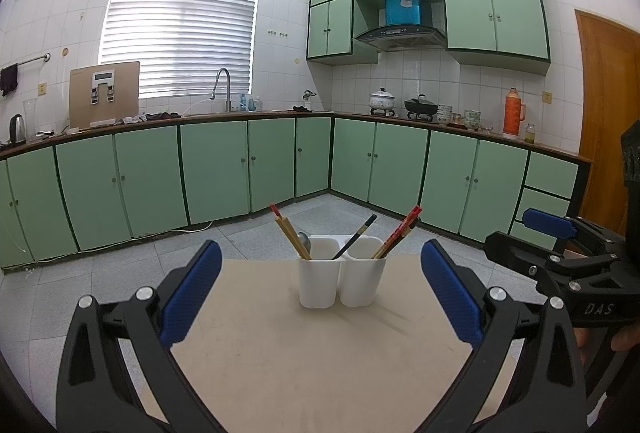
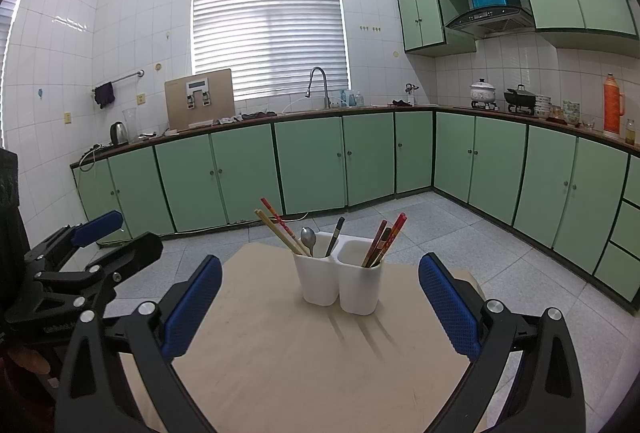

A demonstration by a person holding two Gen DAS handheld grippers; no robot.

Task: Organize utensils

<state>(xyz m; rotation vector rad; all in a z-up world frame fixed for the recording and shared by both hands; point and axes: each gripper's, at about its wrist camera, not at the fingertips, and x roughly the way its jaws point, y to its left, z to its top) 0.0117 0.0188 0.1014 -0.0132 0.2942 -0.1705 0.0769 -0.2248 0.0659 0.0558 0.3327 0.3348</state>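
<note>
Two white cups stand mid-worktop, dead ahead of both wide-open, empty grippers; left gripper and right gripper look equally near. Chopsticks and spoon lean upward, handles fanning outward.

Left gripper and right gripper are hovering side by side, both pointing forward, jaws spread wide, gripping nothing.

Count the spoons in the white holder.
1. A single metal spoon stands bowl-up in the left compartment of the white holder, beside the chopsticks. Others could be hidden inside.
</note>
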